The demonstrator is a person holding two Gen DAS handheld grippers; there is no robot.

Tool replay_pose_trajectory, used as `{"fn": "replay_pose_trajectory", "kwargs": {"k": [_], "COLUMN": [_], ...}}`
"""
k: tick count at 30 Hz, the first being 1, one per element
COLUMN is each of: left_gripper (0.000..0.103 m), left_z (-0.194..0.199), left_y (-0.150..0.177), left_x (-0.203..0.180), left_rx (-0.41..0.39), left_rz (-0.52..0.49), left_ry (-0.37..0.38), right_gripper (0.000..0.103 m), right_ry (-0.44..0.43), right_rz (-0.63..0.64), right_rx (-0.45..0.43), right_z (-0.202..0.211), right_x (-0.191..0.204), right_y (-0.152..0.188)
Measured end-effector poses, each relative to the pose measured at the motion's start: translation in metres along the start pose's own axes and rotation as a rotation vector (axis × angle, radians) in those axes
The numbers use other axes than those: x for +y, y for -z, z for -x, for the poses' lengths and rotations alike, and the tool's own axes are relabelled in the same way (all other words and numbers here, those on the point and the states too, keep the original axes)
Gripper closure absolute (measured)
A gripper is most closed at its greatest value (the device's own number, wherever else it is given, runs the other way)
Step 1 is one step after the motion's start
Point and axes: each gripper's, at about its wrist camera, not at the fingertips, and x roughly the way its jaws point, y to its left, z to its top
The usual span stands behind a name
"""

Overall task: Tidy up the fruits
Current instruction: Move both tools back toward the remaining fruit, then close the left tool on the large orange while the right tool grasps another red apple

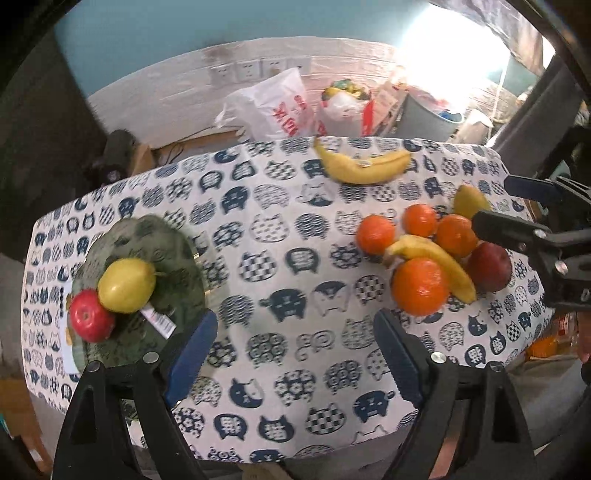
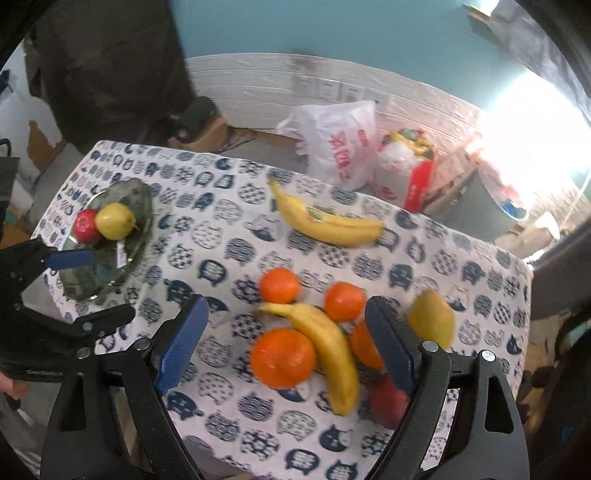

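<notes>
Cat-print tablecloth [image 1: 288, 236] | yellow pear [image 1: 126, 285], red apple [image 1: 90, 315] on green plate [image 1: 173, 240] | both jaws apart, empty

Rear wall: teal-painted upper wall [image 1: 155, 33] above a white horizontally ribbed lower wall panel [image 2: 251, 92]. A row of white wall sockets [image 1: 255, 70] is mounted on the panel. Strong white glare [image 1: 454, 48] at the right washes out that part of the wall. On the floor at the wall's foot stand a white plastic carrier bag with red print [image 2: 336, 144], a stuffed red-and-white bag [image 2: 410, 173] and a grey round bin [image 1: 428, 118]. A brown cardboard box [image 2: 207, 136] carries a dark object. A dark hanging cloth [image 2: 110, 66] covers the left corner. The table is spread with a white cloth printed with blue cat heads [image 1: 280, 236].
</notes>
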Motion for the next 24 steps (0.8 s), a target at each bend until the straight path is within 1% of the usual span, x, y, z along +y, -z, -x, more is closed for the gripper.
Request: {"fn": "replay_pose_trajectory", "kwargs": {"k": [3, 9, 18, 24], "left_gripper": [0.015, 0.015, 0.015, 0.015], "left_z": [-0.002, -0.012, -0.032, -0.047], "left_y": [-0.003, -0.008, -0.016, -0.021], "left_x": [-0.015, -0.04, -0.065, -0.079], "left_rx": [0.004, 0.026, 0.07, 0.098], "left_rz": [-0.032, -0.065, -0.072, -0.081], "left_ry": [0.002, 0.033, 0.086, 0.097], "right_gripper": [0.016, 0.013, 0.013, 0.013], "right_ry": [0.013, 0.035, 0.072, 0.081], "right_rz": [-0.032, -0.11, -0.193, -0.234], "right_rx": [0.001, 0.003, 0.045, 0.07], "right_z": [0.005, 0.013, 0.007, 0.001], "right_x": [-0.02, -0.055, -0.099, -0.118], "right_y": [0.006, 0.016, 0.037, 0.048]}}
